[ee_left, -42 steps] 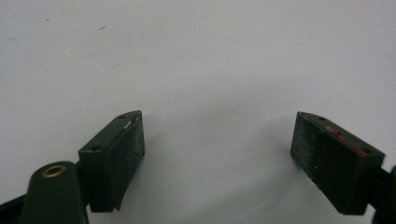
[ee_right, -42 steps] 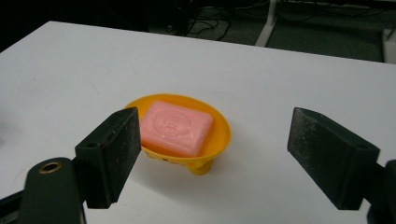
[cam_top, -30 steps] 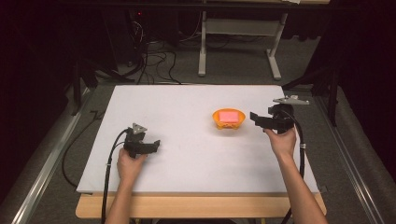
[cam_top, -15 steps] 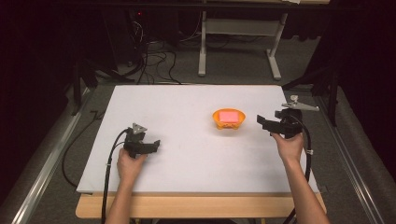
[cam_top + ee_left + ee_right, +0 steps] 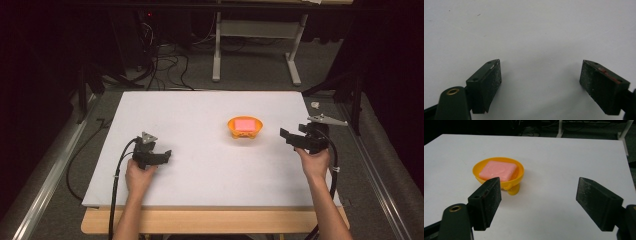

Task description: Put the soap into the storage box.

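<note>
Facing orange bowl (image 5: 499, 171), right gripper (image 5: 537, 202) agape

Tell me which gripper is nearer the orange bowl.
Right. The right gripper sits just beside the orange bowl, fingers pointed toward it. The left gripper rests much farther off, toward the table's near left.

Claw (image 5: 541, 85) spread above white table (image 5: 531, 30)
</note>
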Available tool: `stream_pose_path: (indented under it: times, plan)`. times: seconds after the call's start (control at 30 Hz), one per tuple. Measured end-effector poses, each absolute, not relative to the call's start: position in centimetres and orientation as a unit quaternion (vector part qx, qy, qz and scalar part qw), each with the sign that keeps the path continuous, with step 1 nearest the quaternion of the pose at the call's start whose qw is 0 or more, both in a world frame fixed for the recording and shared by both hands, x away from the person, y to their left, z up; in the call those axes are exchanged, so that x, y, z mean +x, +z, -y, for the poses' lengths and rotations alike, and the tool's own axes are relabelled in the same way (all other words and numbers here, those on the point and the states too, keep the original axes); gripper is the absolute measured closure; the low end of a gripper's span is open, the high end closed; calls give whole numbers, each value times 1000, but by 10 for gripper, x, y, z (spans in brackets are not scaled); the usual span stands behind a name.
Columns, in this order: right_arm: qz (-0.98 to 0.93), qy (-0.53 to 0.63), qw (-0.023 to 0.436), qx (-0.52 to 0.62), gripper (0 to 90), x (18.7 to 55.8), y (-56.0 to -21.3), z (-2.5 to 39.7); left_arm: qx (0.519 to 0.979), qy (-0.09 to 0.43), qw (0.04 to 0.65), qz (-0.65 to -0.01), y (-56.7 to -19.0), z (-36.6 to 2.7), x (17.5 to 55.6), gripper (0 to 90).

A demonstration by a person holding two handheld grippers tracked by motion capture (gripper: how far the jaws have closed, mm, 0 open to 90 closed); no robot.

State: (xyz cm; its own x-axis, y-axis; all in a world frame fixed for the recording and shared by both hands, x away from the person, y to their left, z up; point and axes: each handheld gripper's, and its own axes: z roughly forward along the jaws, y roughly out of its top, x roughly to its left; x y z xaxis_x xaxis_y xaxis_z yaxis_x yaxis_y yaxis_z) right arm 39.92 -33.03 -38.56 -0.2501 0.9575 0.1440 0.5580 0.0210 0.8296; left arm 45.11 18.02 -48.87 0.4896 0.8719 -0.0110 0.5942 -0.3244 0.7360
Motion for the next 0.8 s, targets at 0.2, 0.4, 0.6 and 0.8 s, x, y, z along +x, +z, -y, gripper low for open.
stream_pose_path:
  times: [0.2, 0.4, 0.6, 0.8]
  plan:
    - [-671, 414, 240, 567, 215, 394, -392, 335, 789, 199, 349, -464, -489, -180, 451, 181]
    - [-666, 415, 235, 573, 222, 390, -397, 338, 789, 199, 349, -464, -489, -180, 451, 181]
    - [-665, 416, 231, 575, 222, 387, -403, 339, 789, 199, 349, -464, -489, -180, 451, 181]
    - [-664, 417, 229, 578, 223, 385, -409, 341, 789, 199, 349, -464, -489, -180, 451, 181]
